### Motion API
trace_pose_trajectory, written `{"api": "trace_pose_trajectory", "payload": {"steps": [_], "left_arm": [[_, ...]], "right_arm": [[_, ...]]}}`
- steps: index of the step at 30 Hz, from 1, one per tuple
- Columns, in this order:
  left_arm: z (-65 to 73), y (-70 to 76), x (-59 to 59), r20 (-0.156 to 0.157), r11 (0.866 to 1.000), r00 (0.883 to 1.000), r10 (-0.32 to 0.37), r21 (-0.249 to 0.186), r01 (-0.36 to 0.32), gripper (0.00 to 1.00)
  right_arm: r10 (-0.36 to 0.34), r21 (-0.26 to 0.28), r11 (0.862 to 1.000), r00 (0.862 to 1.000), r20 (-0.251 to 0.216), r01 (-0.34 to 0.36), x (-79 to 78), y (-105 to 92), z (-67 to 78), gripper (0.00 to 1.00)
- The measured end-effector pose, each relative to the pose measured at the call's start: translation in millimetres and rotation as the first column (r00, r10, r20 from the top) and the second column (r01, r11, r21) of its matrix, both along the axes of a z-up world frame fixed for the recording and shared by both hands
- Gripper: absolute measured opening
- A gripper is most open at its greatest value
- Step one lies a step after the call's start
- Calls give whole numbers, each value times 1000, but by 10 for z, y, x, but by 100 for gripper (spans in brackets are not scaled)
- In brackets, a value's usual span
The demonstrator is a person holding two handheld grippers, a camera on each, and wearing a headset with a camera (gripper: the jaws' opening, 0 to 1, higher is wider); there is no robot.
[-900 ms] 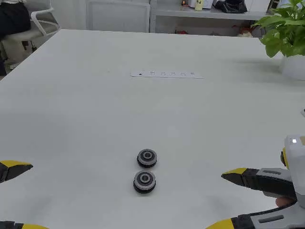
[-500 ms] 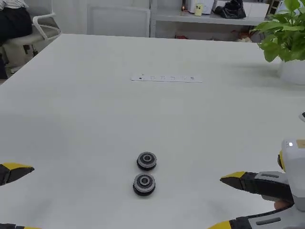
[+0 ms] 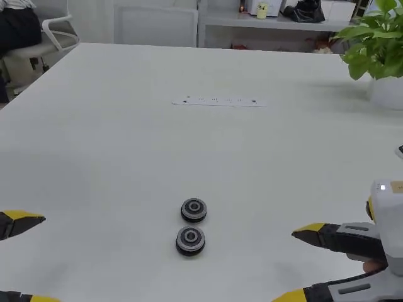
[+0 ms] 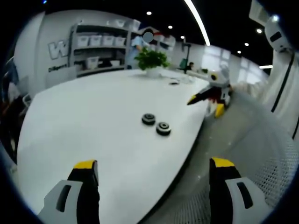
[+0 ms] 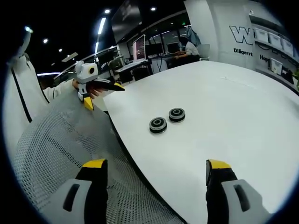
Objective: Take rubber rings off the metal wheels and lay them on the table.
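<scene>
Two small metal wheels with black rubber rings lie flat on the white table (image 3: 126, 138), one just behind the other. The near wheel (image 3: 190, 241) (image 4: 163, 128) (image 5: 158, 124) almost touches the far wheel (image 3: 193, 210) (image 4: 148, 119) (image 5: 176, 114). My left gripper (image 3: 28, 258) (image 4: 154, 163) is open at the table's front left, well away from the wheels, with nothing between its yellow tips. At the front right my right gripper (image 3: 288, 265) (image 5: 156, 164) is also open and holds nothing. Each gripper view also catches the other gripper: the right gripper (image 4: 210, 93) and the left gripper (image 5: 93, 81).
A flush power strip (image 3: 219, 100) sits in the tabletop further back. A potted plant (image 3: 378, 44) stands at the far right corner. An office chair (image 3: 56, 31) and shelves lie beyond the table. The table's front edge (image 5: 126, 154) runs just below both grippers.
The view has shifted slightly with the head. The wheels lie where they were, and both grippers stay open in about the same places.
</scene>
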State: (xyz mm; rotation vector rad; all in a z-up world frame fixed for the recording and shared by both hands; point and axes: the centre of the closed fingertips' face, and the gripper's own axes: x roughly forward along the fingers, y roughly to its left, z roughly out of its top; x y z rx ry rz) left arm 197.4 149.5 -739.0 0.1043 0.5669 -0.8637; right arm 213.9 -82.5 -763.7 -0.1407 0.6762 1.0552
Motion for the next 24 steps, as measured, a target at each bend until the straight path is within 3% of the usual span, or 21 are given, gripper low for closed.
{"api": "trace_pose_trajectory", "payload": {"steps": [4,8,14,24], "left_arm": [[-6,13,-4,9,999,1000,-23,42,23,100],[-38,21,-15,-2,996,999,-41,76,41,100],[18,-4,-11,1,993,998,-70,94,69,100],[384,-261,173,85,984,983,-165,83,158,100]], "right_arm": [[1,-9,1000,1000,16,-1,18,-19,13,83],[-6,-12,1000,999,43,6,40,-44,73,83],[10,-22,1000,999,47,-9,1,-37,112,83],[13,-11,1000,997,72,-12,0,-51,249,82]]}}
